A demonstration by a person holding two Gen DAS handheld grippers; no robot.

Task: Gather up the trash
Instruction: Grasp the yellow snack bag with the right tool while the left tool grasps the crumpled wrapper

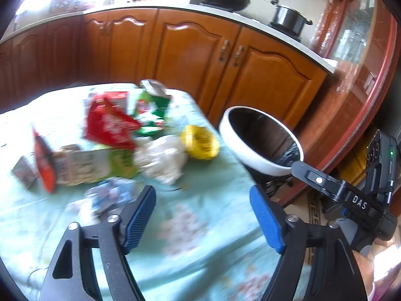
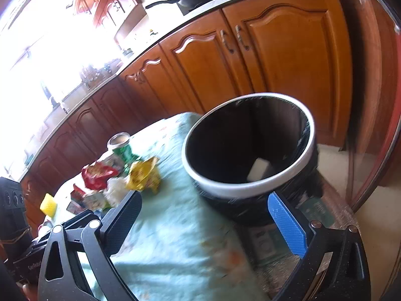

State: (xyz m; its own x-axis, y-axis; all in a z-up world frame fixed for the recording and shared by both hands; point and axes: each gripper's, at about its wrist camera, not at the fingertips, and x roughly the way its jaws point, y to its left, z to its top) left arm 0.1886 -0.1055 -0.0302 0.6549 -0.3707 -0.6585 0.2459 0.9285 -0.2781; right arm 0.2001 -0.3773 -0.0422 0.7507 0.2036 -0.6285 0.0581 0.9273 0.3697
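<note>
While both grippers, left [image 1: 201,222] and right [image 2: 209,222], hang spread and empty, crumpled wrappers [image 1: 110,125] lie heaped on the pale green tablecloth [image 1: 200,238], beside a white-rimmed, black-lined bin [image 2: 250,190] with its mouth upward.

We see bare cloth on the desk [image 1: 200,238] on the near side of the trash heap [image 1: 112,145], open for either tool. The heap blocks the far side. Just right of the heap, the bin [image 2: 240,190] stands at the desk's edge, its mouth open from above.
</note>
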